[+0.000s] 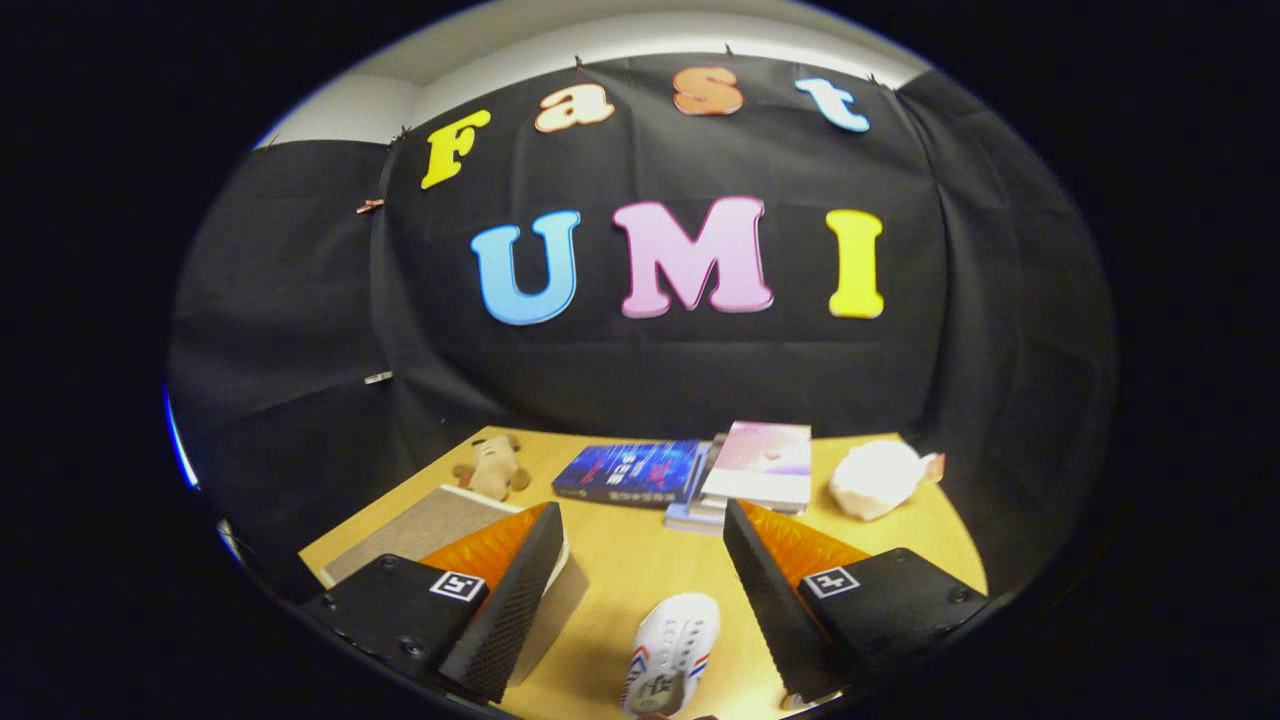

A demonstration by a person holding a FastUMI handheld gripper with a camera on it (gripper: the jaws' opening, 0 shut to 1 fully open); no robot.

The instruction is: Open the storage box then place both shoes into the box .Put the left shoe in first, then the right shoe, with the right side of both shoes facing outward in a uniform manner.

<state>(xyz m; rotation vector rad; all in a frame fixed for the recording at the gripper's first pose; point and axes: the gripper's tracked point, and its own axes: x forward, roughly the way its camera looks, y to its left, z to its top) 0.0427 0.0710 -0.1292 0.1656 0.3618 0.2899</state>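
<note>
- Nearest the camera, a white shoe (672,645) with red and blue side stripes was seen lying on the wooden table (640,560), low between the two fingers and touched by neither; its near end was cut off from sight.
- The gripper (645,540) was held released, its fingers spread wide apart with nothing clasped between them; the inner faces of the fingers were finely ribbed.
- A flat greyish box (440,525), seemingly of cardboard, was seen lying on the table behind the left finger, by which much of it was hidden; whether its lid was open could not be told.
- Beyond the fingers, a dark blue book (630,470) was laid flat, and just to its right a stack of books (755,470) topped by a pale pink cover was partly hidden by the right fingertip.
- A small tan plush toy (492,467) was seen near the table's far left edge, beyond the box.
- A white, rounded, soft-looking bundle (878,478) was seen to the right of the stack; what it was could not be made out.
- Black cloth (300,330), hung in loose folds, was seen behind the table.
</note>
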